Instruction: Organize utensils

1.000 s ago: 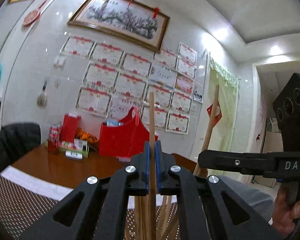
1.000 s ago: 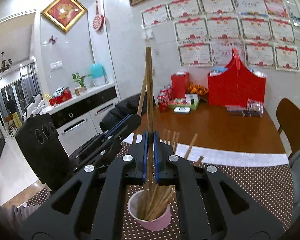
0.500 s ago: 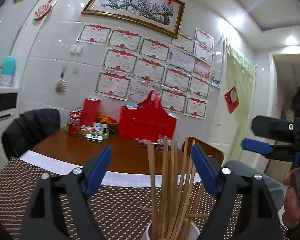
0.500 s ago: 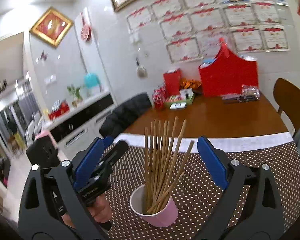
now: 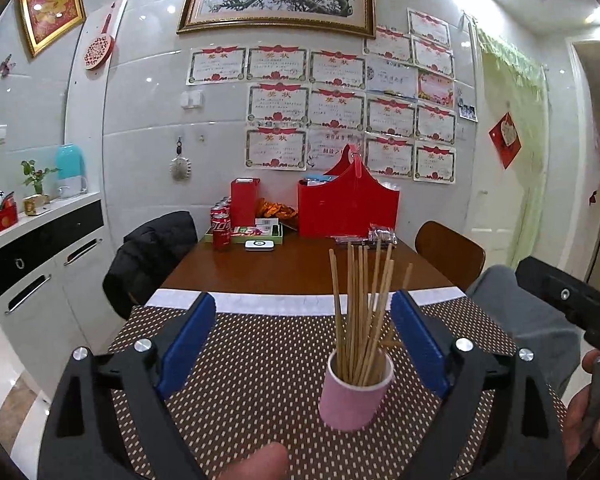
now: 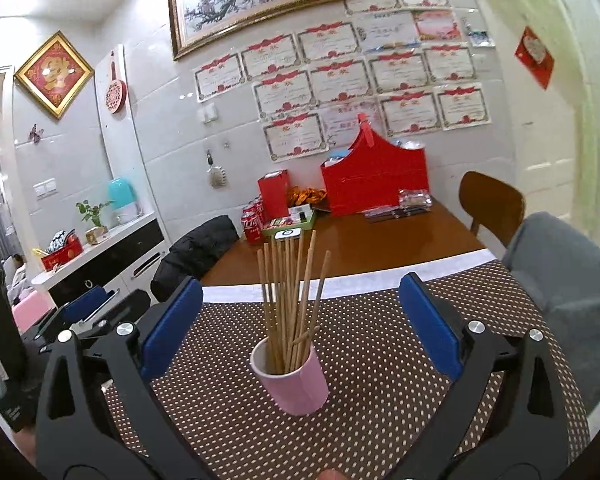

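1. The left gripper point(image 5: 300, 344) is standing wide open with nothing gripped; its jaws have just been opening, and its blue pads point(image 5: 186, 344) are touching nothing.
2. The pink cup point(image 5: 355, 394) is sitting on the dotted brown placemat point(image 5: 260, 360) just ahead of the left gripper, nearer its right finger than its left, and clear of both.
3. A bundle of wooden chopsticks point(image 5: 360, 308) is standing upright in that cup, fanning out a little at the top, with the tips rising above the finger ends.
4. The right gripper point(image 6: 300, 328) is likewise gaping at full width and holding nothing; its pads point(image 6: 428, 326) are well apart from the cup.
5. From the right wrist view the pink cup point(image 6: 294, 380) is sitting close ahead, roughly centred between the fingers, with the chopsticks point(image 6: 288, 296) leaning slightly rightward.
6. The left gripper point(image 6: 96, 308) is showing beyond the right gripper's left finger.
7. Beyond both grippers, the wooden table point(image 5: 300, 268) is carrying a red bag point(image 5: 348, 208) and red soda cans point(image 5: 221, 232) at its far end.
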`<move>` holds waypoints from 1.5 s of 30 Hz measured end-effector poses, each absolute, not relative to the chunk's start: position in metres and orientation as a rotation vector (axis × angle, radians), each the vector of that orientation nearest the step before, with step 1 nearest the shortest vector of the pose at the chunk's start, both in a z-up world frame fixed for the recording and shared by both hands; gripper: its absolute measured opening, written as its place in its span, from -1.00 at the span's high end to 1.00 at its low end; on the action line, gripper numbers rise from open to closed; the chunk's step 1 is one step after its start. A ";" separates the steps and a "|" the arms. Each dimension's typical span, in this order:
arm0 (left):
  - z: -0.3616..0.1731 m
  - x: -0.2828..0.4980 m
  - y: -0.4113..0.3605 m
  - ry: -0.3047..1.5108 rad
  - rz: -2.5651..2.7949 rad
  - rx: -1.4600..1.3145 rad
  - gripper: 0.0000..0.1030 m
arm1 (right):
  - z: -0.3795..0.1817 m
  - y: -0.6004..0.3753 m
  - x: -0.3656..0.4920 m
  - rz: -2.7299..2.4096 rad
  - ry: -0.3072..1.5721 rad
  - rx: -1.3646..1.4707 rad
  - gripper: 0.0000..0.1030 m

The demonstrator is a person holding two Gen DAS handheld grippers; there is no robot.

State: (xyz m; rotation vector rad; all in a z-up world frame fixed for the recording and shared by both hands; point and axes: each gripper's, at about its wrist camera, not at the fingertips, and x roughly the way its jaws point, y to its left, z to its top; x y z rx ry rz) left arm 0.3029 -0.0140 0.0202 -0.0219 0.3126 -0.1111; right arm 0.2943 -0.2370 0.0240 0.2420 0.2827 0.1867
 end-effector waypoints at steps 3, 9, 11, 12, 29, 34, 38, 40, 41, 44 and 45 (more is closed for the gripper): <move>0.025 0.287 -0.022 0.305 -0.081 0.045 -0.74 | 0.026 -0.224 0.270 0.126 0.256 0.216 -0.88; 0.034 0.263 -0.025 0.250 -0.025 0.040 -0.76 | 0.018 -0.213 0.260 0.067 0.254 0.174 -0.88; 0.035 0.258 -0.024 0.247 -0.044 0.031 -0.77 | 0.020 -0.218 0.258 0.038 0.240 0.178 -0.88; 0.036 0.257 -0.024 0.249 -0.049 0.028 -0.77 | 0.020 -0.221 0.255 0.025 0.230 0.182 -0.88; 0.038 0.255 -0.018 0.257 -0.014 0.011 -0.78 | 0.020 -0.229 0.245 0.022 0.236 0.185 -0.88; 0.038 0.254 -0.019 0.258 -0.013 0.016 -0.78 | 0.019 -0.226 0.248 0.022 0.250 0.180 -0.88; 0.038 0.253 -0.020 0.261 -0.018 0.017 -0.78 | 0.018 -0.225 0.249 0.021 0.253 0.173 -0.88; 0.037 0.253 -0.020 0.264 -0.025 0.012 -0.78 | 0.018 -0.225 0.249 0.021 0.253 0.174 -0.88; 0.037 0.253 -0.020 0.267 -0.028 0.010 -0.78 | 0.018 -0.225 0.249 0.020 0.253 0.172 -0.88; 0.037 0.253 -0.018 0.268 -0.037 0.000 -0.78 | 0.018 -0.224 0.250 0.021 0.255 0.171 -0.88; 0.037 0.253 -0.018 0.267 -0.043 -0.002 -0.78 | 0.018 -0.224 0.250 0.021 0.256 0.170 -0.88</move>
